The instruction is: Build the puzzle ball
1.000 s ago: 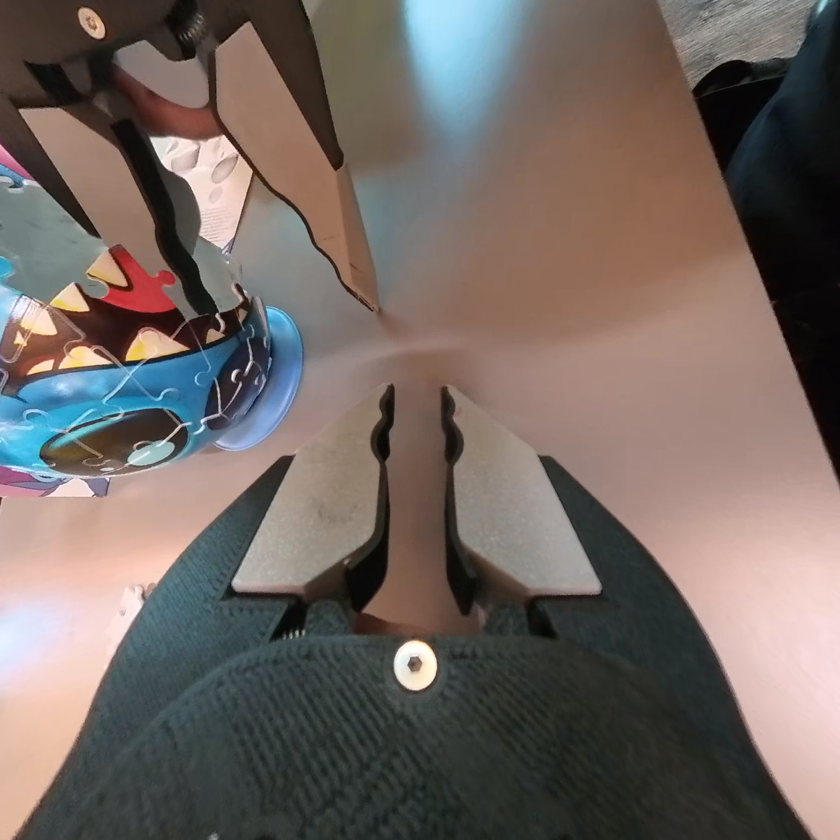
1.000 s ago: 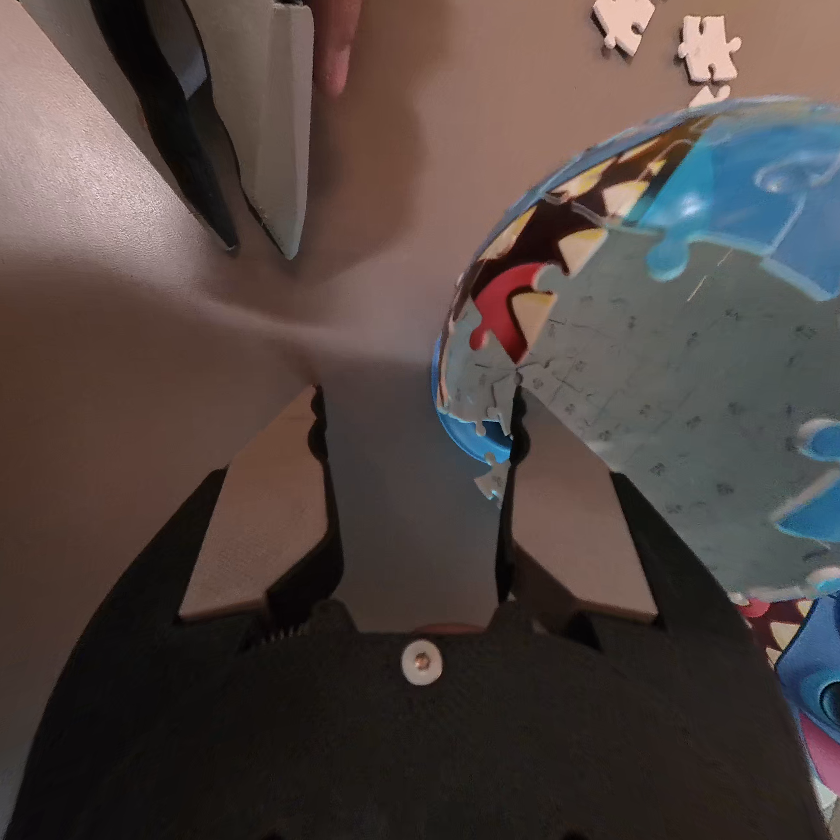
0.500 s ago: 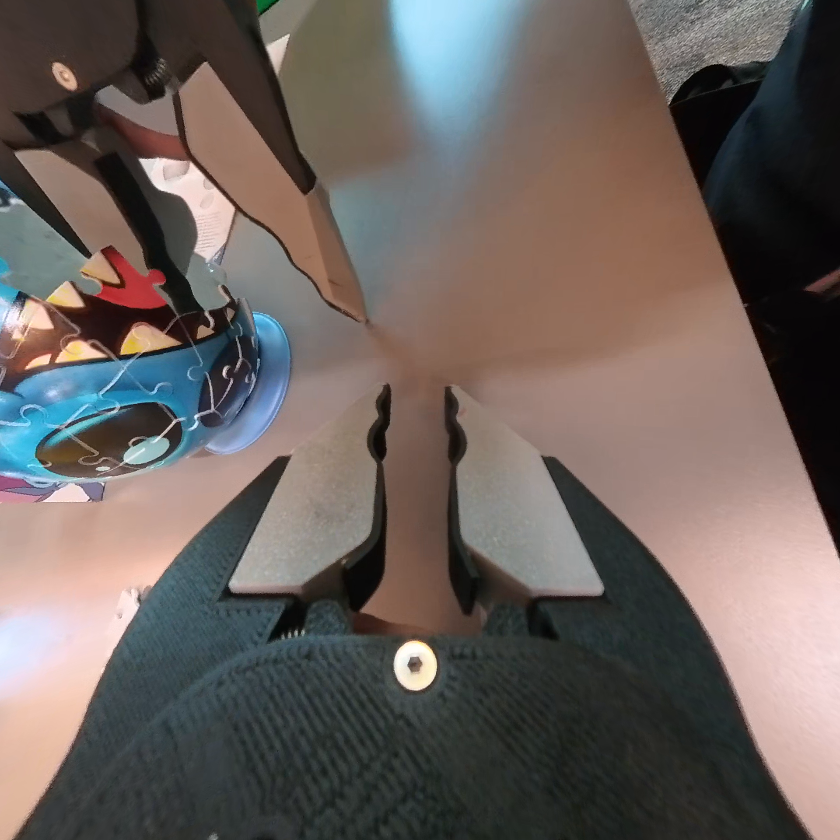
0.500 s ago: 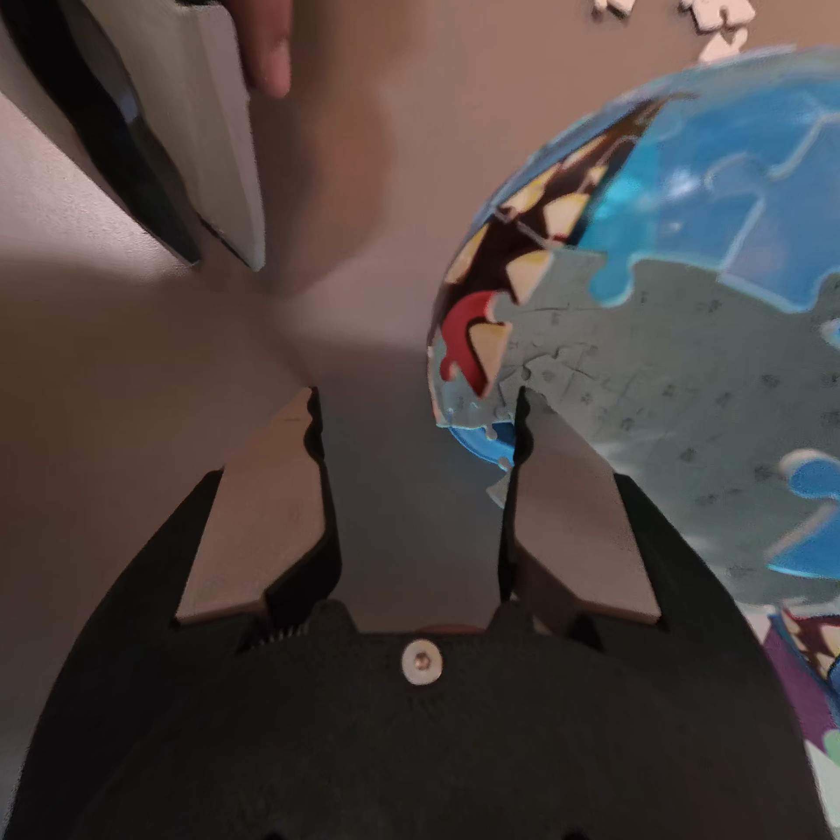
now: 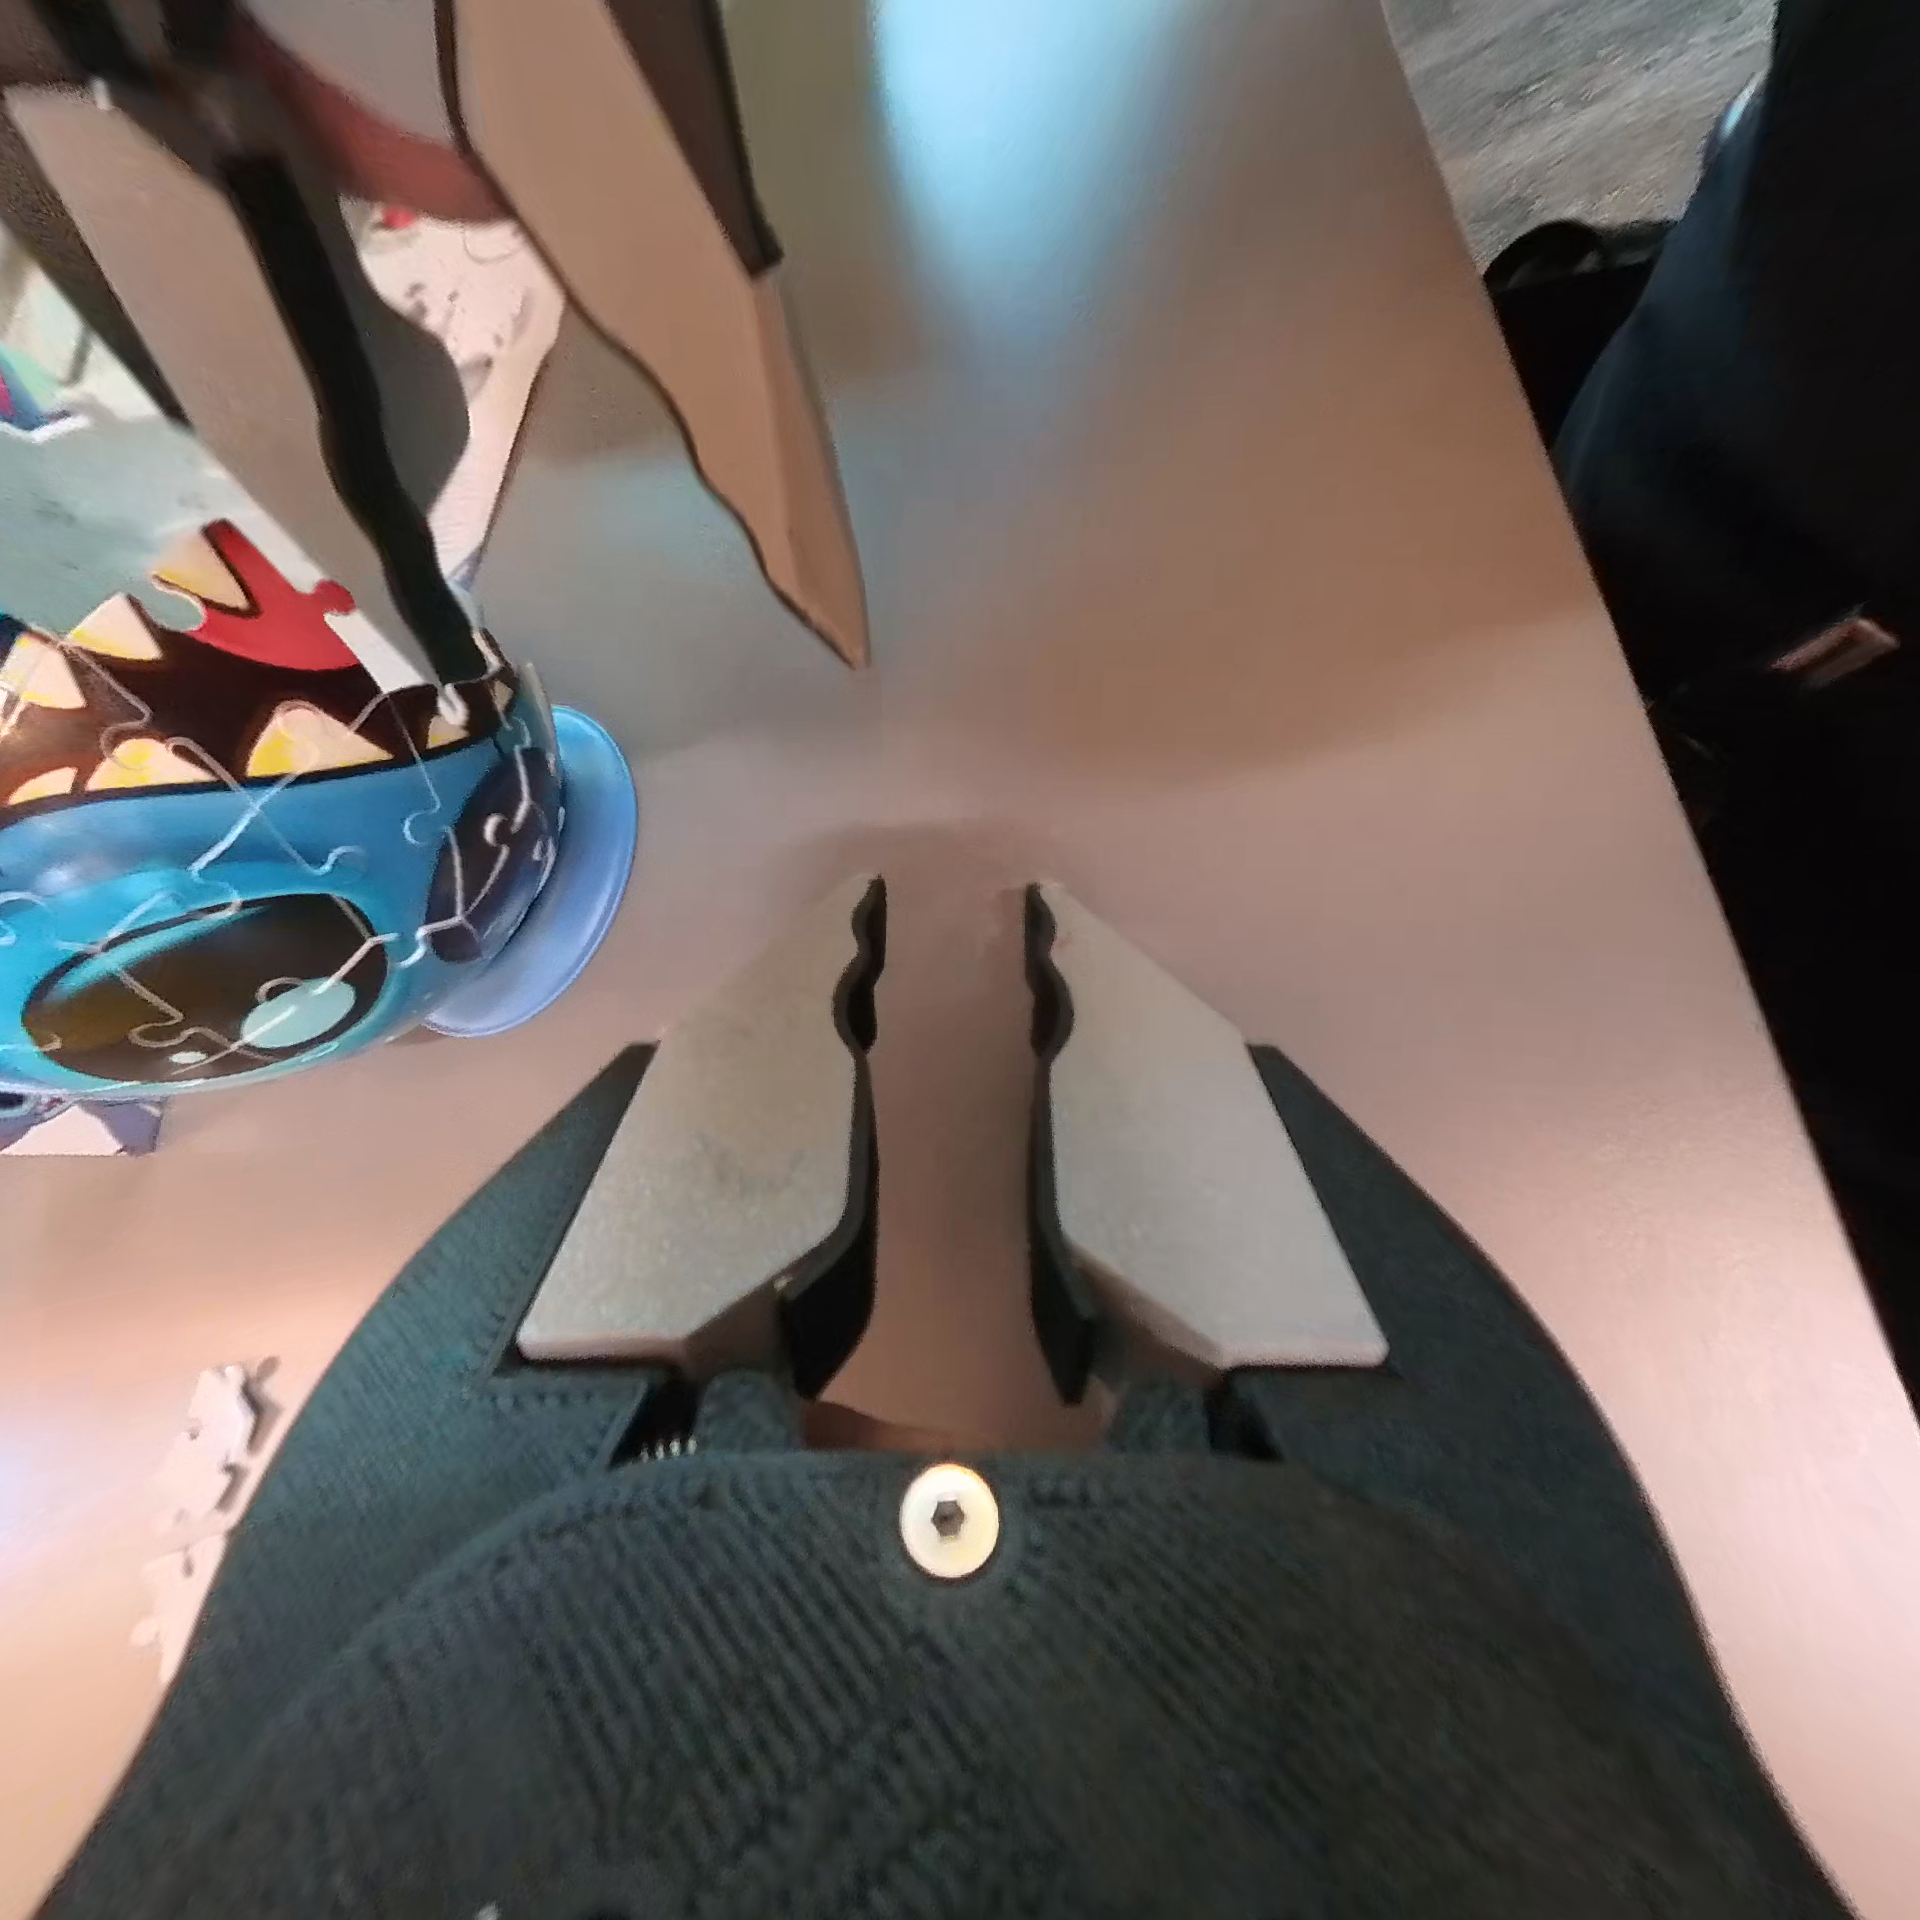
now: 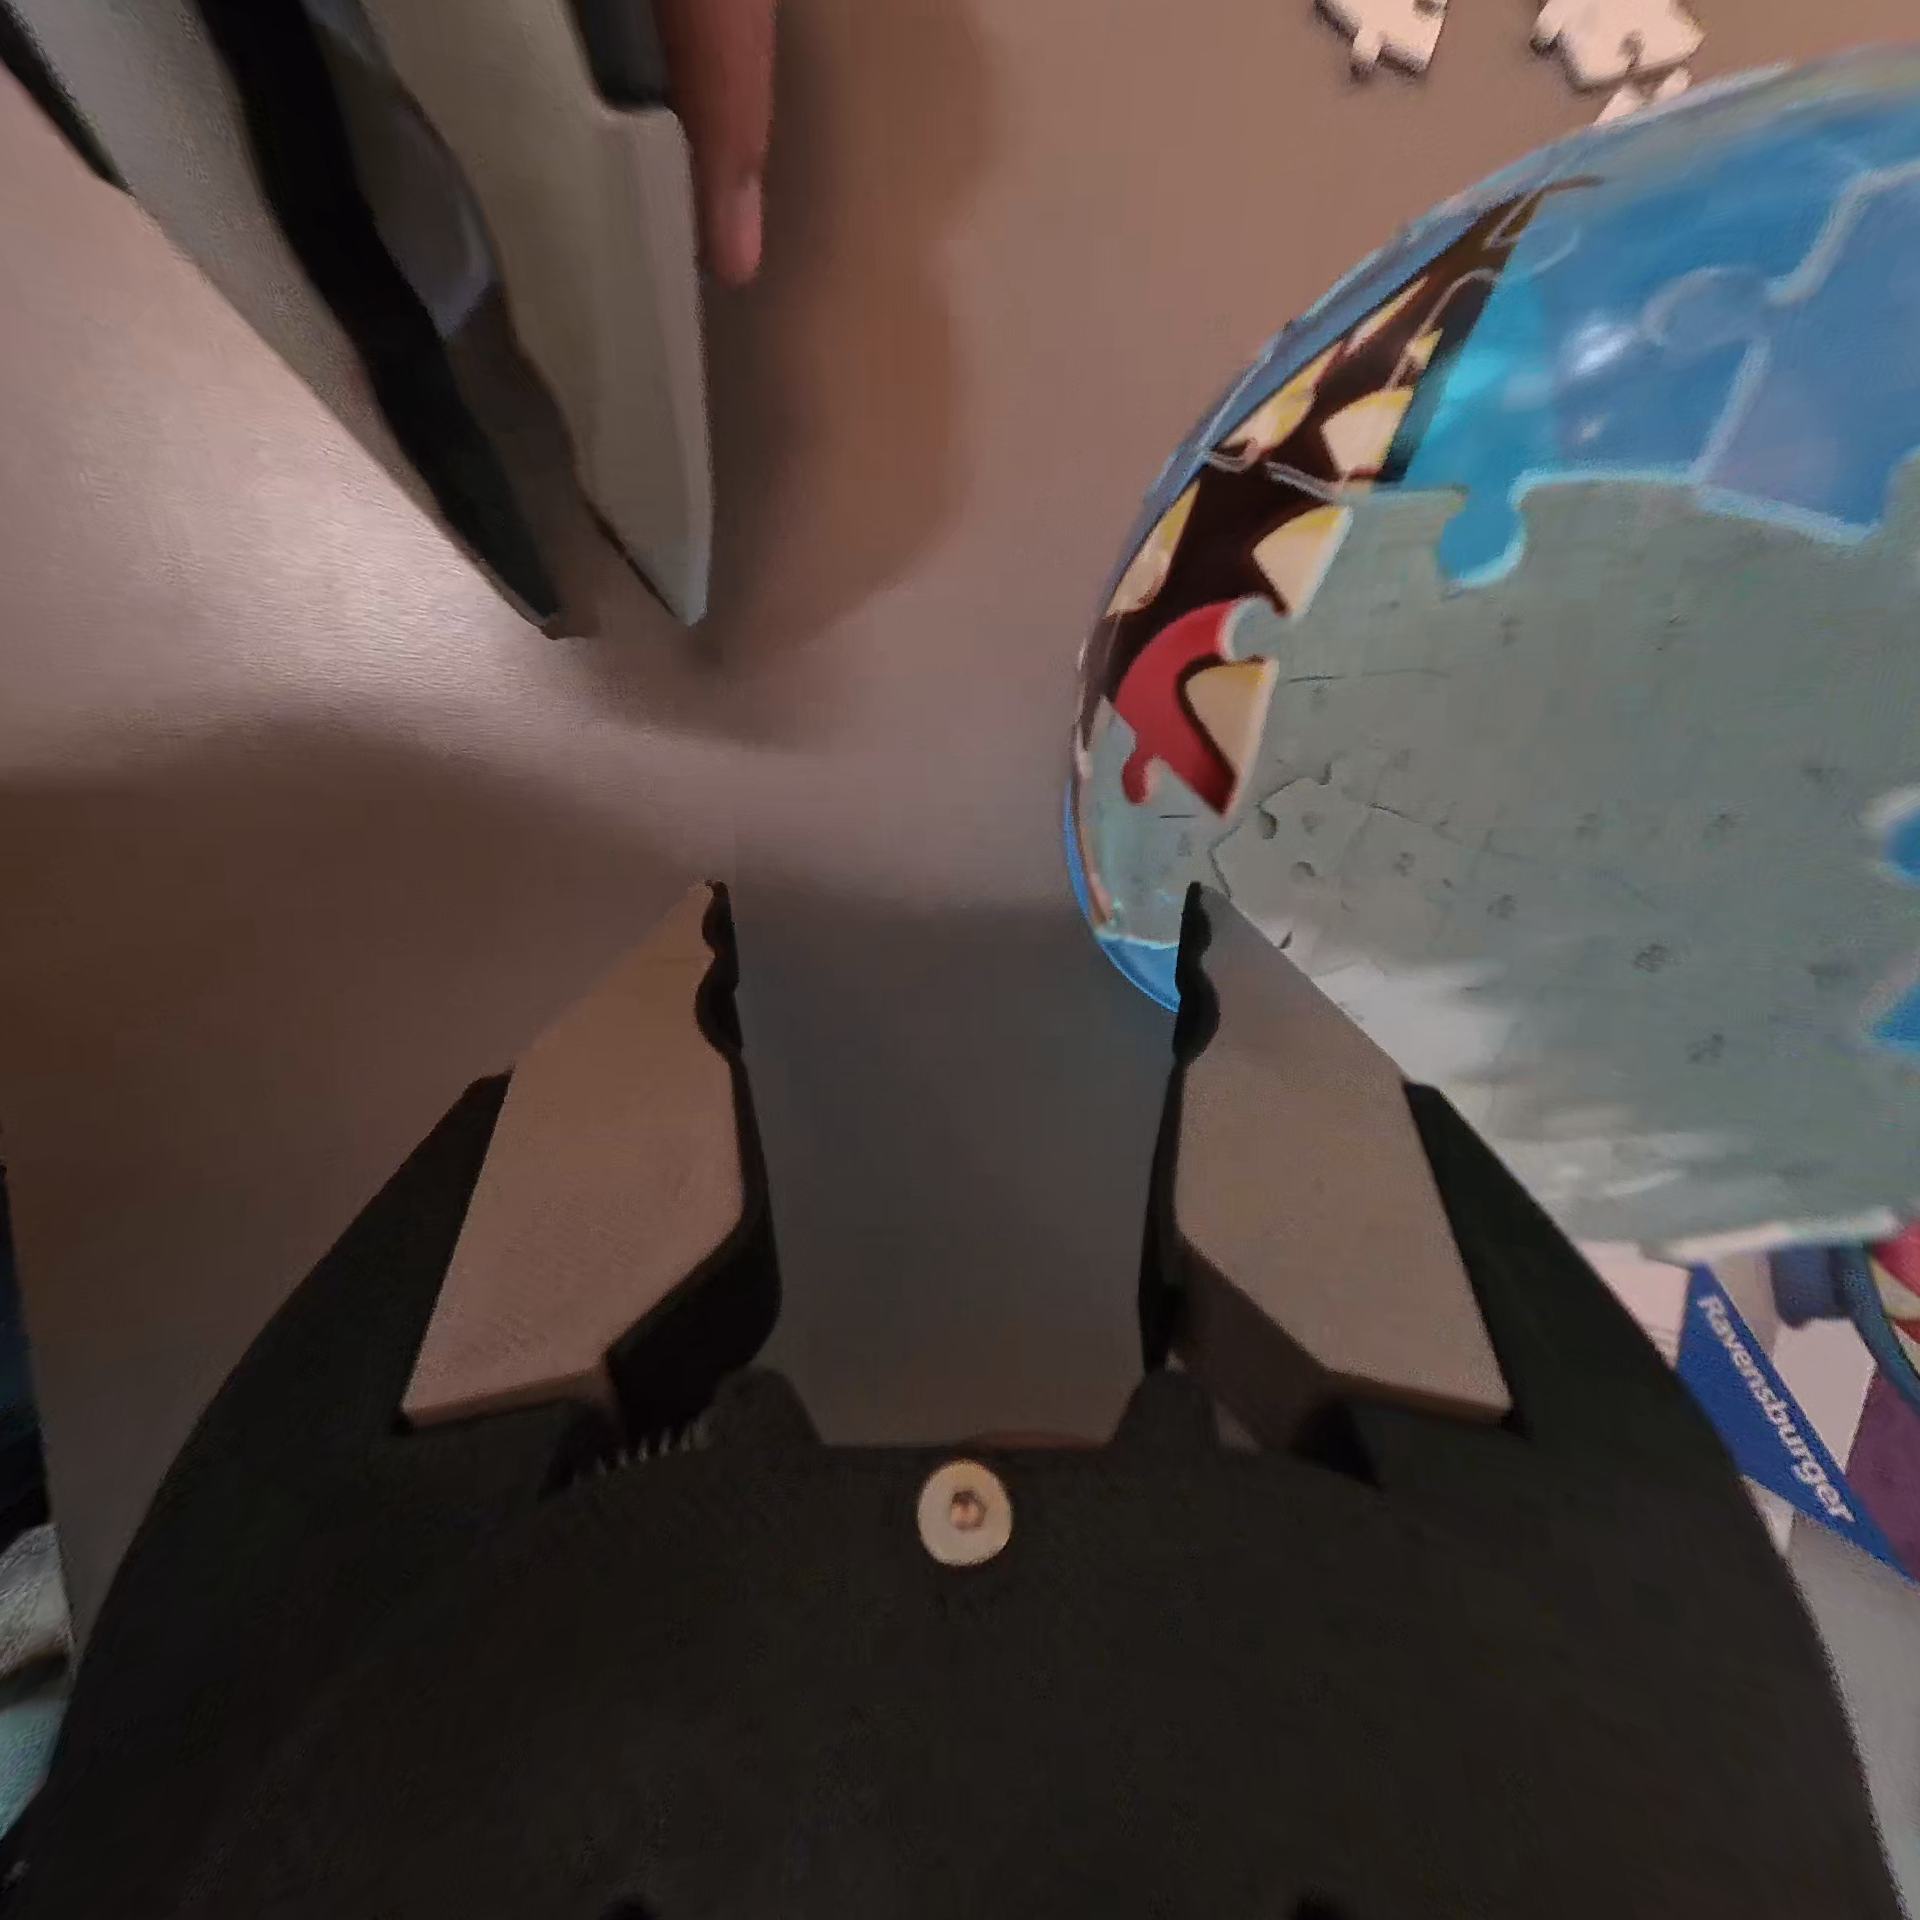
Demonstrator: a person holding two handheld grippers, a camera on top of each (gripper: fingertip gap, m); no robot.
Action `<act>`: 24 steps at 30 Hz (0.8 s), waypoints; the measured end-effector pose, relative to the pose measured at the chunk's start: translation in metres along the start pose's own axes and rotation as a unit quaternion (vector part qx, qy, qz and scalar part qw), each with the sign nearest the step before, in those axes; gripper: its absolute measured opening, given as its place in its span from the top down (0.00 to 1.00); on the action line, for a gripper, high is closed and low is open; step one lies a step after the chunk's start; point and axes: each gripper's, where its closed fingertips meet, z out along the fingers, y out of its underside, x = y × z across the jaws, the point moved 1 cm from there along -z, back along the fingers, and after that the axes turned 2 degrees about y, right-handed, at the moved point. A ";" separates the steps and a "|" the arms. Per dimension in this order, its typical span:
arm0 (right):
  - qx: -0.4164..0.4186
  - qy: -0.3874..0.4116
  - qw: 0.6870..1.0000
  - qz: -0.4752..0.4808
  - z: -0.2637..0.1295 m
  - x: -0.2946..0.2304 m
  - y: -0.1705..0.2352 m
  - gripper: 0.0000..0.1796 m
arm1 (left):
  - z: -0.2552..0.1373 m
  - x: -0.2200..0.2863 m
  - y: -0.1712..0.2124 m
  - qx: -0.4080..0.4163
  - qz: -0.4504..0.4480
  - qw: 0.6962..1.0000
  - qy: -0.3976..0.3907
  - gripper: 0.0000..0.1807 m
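Observation:
The puzzle ball (image 5: 239, 883) is a half-built blue shell with a toothed mouth, lying on a blue ring stand (image 5: 592, 883) at the left. Its grey inner side (image 6: 1558, 883) fills the right of the right wrist view. My right gripper (image 6: 951, 894) is open wide and empty. Its right fingertip (image 6: 1190, 914) touches the shell's edge, which also shows in the left wrist view (image 5: 447, 686). My left gripper (image 5: 954, 894) hovers over bare table to the right of the ball, with a narrow empty gap between its fingers.
Loose white puzzle pieces lie at the left (image 5: 208, 1455) and beyond the ball (image 6: 1382, 31). A printed box or sheet (image 6: 1766, 1423) lies under the ball. A person's dark clothing (image 5: 1766, 520) borders the brown table (image 5: 1247, 623) on the right.
The views shift only slightly back and forth. The right fingertip stays against the ball's edge. Neither gripper's opening changes.

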 end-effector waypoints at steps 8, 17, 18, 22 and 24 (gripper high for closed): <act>0.239 0.051 0.968 0.060 -0.087 -0.015 -0.014 0.54 | -0.029 -0.030 -0.003 0.058 -0.124 0.990 -0.021 0.76; 0.275 0.088 0.956 0.056 -0.090 0.039 0.025 0.54 | -0.029 -0.083 0.024 0.013 -0.220 0.971 -0.088 0.56; 0.255 0.094 0.962 0.039 -0.084 0.045 0.030 0.54 | -0.028 -0.086 0.026 0.005 -0.215 0.972 -0.090 0.55; 0.153 0.111 0.982 -0.019 -0.060 0.067 0.059 0.56 | -0.028 -0.098 0.032 -0.022 -0.190 0.977 -0.094 0.52; 0.140 0.106 0.984 -0.035 -0.052 0.075 0.064 0.56 | -0.025 -0.101 0.031 -0.027 -0.185 0.978 -0.091 0.51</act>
